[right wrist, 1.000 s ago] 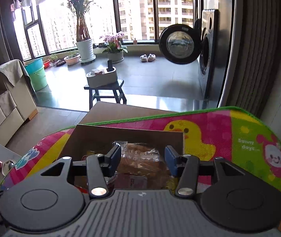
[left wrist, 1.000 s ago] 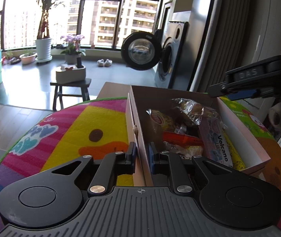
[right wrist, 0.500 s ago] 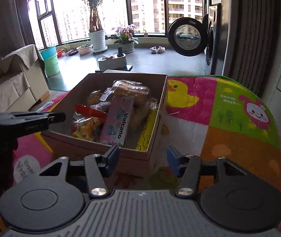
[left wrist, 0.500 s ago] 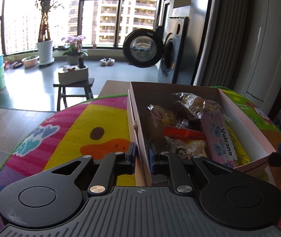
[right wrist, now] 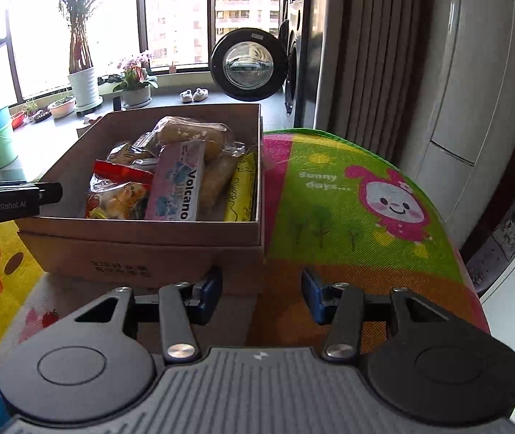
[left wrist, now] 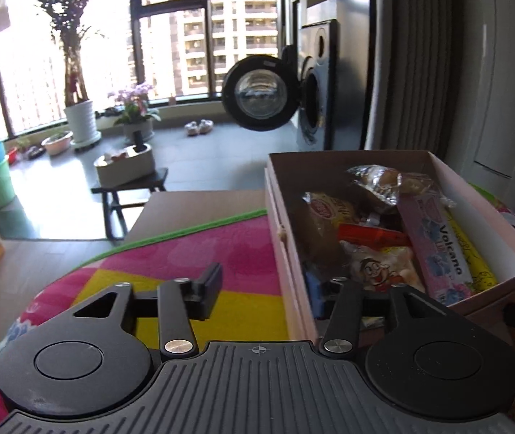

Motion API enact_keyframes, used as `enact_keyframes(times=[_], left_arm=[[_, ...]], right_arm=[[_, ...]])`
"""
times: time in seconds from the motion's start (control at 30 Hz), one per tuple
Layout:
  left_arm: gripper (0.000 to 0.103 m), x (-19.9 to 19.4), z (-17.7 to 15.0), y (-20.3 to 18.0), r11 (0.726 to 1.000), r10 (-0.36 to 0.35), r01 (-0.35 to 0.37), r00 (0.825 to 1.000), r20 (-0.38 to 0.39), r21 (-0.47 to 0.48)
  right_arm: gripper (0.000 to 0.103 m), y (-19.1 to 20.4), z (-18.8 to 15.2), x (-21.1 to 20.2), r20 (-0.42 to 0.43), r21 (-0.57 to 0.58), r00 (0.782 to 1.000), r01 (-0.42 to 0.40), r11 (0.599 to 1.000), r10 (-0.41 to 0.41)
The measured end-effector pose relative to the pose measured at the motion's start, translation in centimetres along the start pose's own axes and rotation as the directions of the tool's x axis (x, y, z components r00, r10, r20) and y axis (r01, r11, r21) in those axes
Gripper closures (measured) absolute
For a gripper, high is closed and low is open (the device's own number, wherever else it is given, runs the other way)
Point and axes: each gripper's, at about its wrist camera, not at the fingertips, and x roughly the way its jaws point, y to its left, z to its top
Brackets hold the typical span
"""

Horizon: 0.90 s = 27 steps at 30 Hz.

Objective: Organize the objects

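Note:
A brown cardboard box (right wrist: 141,249) full of snacks rests on the mat. It holds a pink Volcano pack (right wrist: 179,184), wrapped bread (right wrist: 192,133), a yellow packet (right wrist: 241,188) and a red packet (right wrist: 120,171). My left gripper (left wrist: 262,294) is open and straddles the box's left wall (left wrist: 286,253), one finger outside and one inside, not pinching it. My right gripper (right wrist: 259,296) is open, low over the mat, with the box's near right corner just ahead between its fingers. Nothing is held by either.
The colourful play mat (right wrist: 347,199) covers the round table, with open mat to the right and left of the box. Beyond the table edge are a stool (left wrist: 131,188), plants, a washing machine with its door open (left wrist: 257,97) and a curtain (right wrist: 383,54).
My left gripper has opened and let go of the box's left wall. My right gripper has moved in closer to the box's near right corner.

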Motion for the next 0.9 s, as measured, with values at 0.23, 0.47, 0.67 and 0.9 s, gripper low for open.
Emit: enact_keyframes(times=[0.23,0.47,0.67,0.9], left_arm=[[0.007,-1.1,-0.3,2.8,0.994,-0.013,0.014,1.0,0.005,-0.112],[0.01,-11.8,-2.0,3.2,0.99,-0.045,0.07,0.978,0.202,-0.12],[0.011,-13.9,-9.6,0.8,0.986,-0.158,0.158,0.987,-0.005,-0.045],[0.011,-13.1,-13.5,-2.2,0.996,-0.09,0.091,0.993,-0.071,0.002]], right_arm=[[0.01,-0.1,-2.0,-2.9,0.037,0.026,0.999,0.0,1.0,-0.001],[0.0,0.4,-6.3,-7.3,0.007,0.05,0.998,-0.059,0.997,0.059],[0.0,2.8,-9.3,-7.9,-0.013,-0.055,1.0,-0.025,0.998,0.024],[0.0,2.3,-10.3,-6.8,-0.034,-0.007,0.999,-0.035,0.999,0.034]])
